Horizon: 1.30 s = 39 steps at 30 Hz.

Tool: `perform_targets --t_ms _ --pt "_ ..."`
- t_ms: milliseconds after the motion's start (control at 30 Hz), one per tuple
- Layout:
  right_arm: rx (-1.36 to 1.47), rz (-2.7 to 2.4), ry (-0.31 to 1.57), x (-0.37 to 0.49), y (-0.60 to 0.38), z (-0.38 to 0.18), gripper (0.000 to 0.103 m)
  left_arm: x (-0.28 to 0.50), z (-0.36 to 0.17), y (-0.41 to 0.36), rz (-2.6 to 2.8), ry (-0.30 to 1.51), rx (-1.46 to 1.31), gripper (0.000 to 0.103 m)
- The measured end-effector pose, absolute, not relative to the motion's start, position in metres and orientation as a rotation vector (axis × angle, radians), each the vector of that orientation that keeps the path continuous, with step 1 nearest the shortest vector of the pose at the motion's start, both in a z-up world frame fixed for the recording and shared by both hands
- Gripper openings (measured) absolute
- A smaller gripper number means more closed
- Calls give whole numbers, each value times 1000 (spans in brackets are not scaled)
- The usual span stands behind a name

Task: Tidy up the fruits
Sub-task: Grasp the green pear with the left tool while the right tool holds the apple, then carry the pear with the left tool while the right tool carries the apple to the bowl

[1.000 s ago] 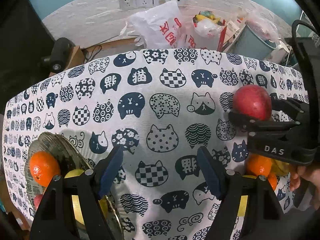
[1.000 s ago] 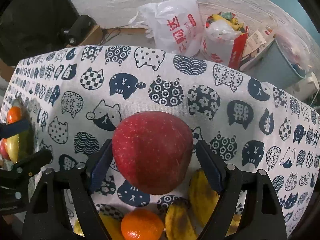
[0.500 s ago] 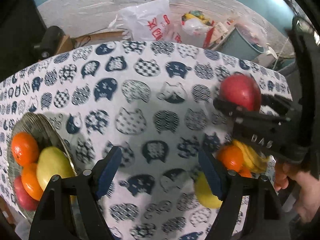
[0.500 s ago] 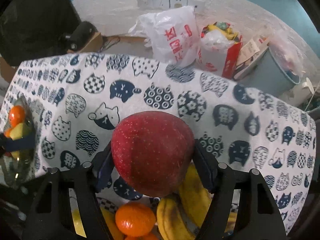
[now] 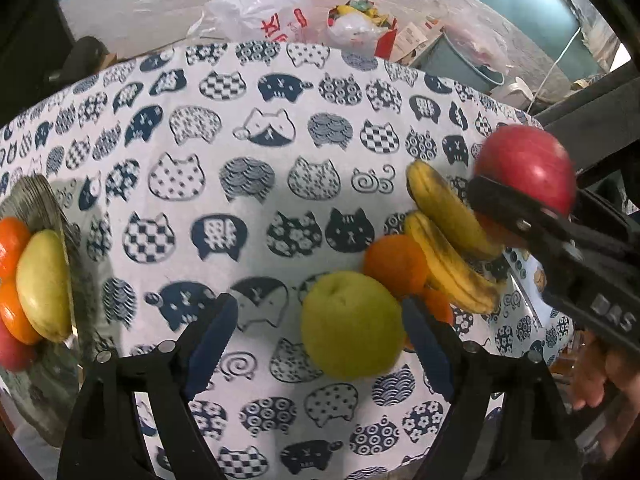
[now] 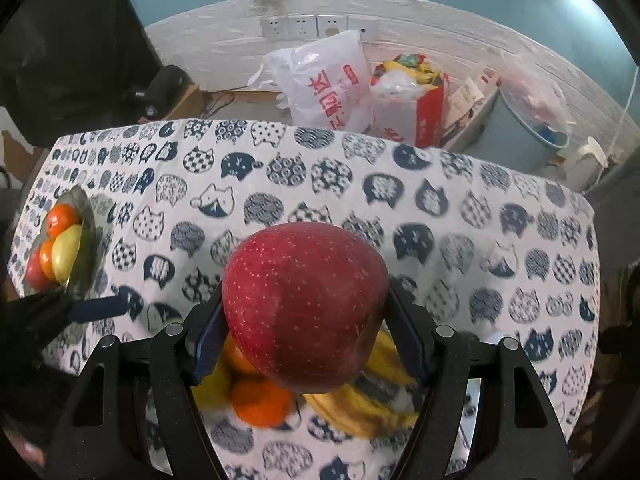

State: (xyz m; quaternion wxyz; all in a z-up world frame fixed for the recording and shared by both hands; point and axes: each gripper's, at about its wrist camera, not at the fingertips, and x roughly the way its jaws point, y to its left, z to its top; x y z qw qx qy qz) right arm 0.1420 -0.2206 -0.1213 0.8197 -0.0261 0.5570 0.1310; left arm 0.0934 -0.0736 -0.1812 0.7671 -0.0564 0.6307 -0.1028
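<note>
Red apple [image 6: 306, 308] clamped between right gripper [image 6: 306, 326] fingers, held above bananas [image 5: 448, 240] and oranges [image 5: 396, 264] on cat-print tablecloth [image 5: 240, 160]. Left gripper [image 5: 318, 340] jaws spread, green pear [image 5: 352, 324] between them, contact unclear. Fruit plate [image 5: 44, 200] far left.

Pretty even indoor light, brightest glare top right; heavy fisheye bending the worktop [image 5: 280, 184] edges, fruit pile [image 6: 260, 396] motion-blurred.

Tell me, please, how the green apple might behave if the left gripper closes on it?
The green apple looks round and smooth, so it may roll or slip sideways. It looks firm, so the open left gripper probably won't crush it.
</note>
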Motion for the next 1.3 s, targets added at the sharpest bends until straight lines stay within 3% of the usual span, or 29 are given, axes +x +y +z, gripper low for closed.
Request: perform_targets --t_ms 600,667,700,733,1300 --pt "-16 263 1184 114 -256 -114 72 90 -221 -87 -236 1412 -216 85" --pt "-17 268 1186 114 -255 -115 72 89 -221 -83 -249 1405 -245 81" --pt "-18 270 1187 114 -254 -115 72 88 -220 -80 -269 1401 -262 70" --pt "-19 272 1187 114 -253 -115 72 89 -221 -80 -301 1404 -293 66" --pt "-49 311 1151 113 -232 -108 72 78 -180 -74 -259 1273 -97 66"
